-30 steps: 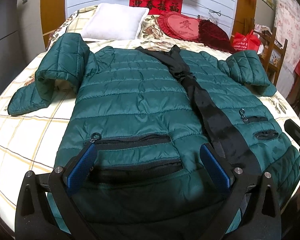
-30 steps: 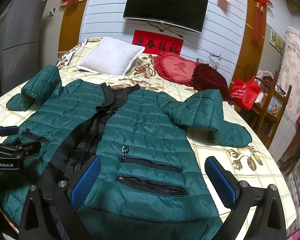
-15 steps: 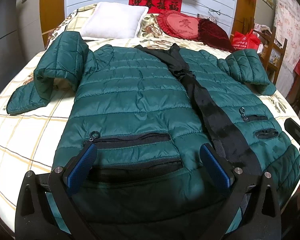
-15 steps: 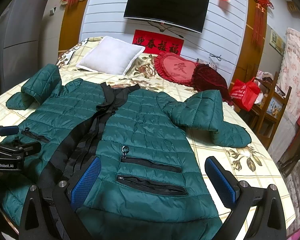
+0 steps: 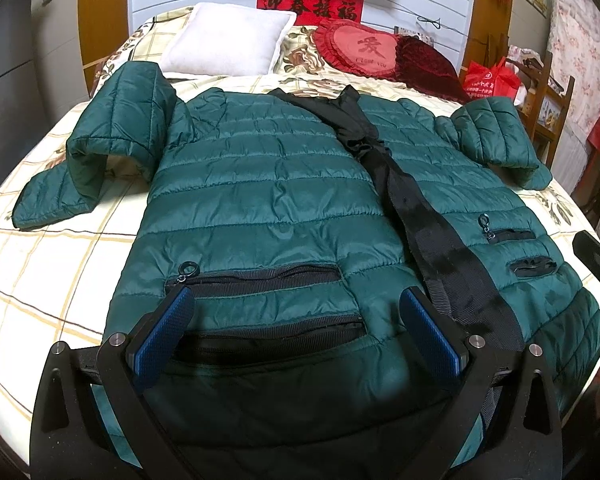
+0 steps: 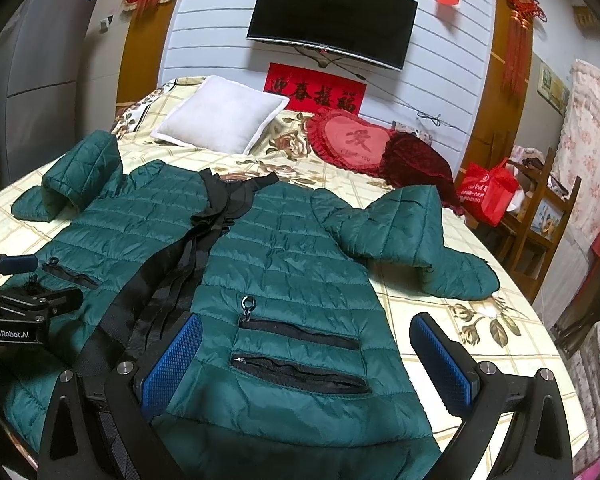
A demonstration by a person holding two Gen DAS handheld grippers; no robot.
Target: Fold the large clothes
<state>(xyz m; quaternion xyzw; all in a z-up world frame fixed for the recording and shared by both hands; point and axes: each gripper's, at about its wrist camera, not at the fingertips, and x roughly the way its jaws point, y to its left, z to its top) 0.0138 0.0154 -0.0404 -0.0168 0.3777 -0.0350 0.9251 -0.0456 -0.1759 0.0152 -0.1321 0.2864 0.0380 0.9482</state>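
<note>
Bed (image 5: pixel 52 264) fills both views, its cream checked sheet under everything. Spread flat on it, front up and hem toward the cameras, lies the green quilted jacket (image 5: pixel 268 200), covering most of the mattress from 6 o'clock up to the middle of each view. A black placket (image 5: pixel 412 216) runs down its front from the collar to the hem. Both sleeves are bent back on themselves: the one at 9 o'clock in the left wrist view (image 5: pixel 100 152) arches up off the sheet, its cuff lying flat beyond it, and the one at 3 o'clock in the right wrist view (image 6: pixel 412 236) folds the same way. Two black zip pockets sit on each front panel, one above the other.

Toward 12 o'clock, a TV (image 6: pixel 332 20) hangs on the wall above a red banner (image 6: pixel 316 90). At the head of the bed rest a white pillow (image 6: pixel 224 120) and, just beside it toward 1 o'clock, a red heart cushion (image 6: pixel 352 144) touching a dark red cushion (image 6: pixel 416 164). A red bag (image 6: pixel 488 192) stands on a wooden rack at 3 o'clock.

Left gripper (image 5: pixel 296 320) hangs over the hem at 6 o'clock, its blue-padded fingers (image 5: pixel 160 336) spread wide either side of the lower pocket, holding nothing. Right gripper (image 6: pixel 312 360) sits likewise over the other panel, fingers (image 6: pixel 172 364) wide apart and empty, one over the placket edge, the other over bare sheet.
</note>
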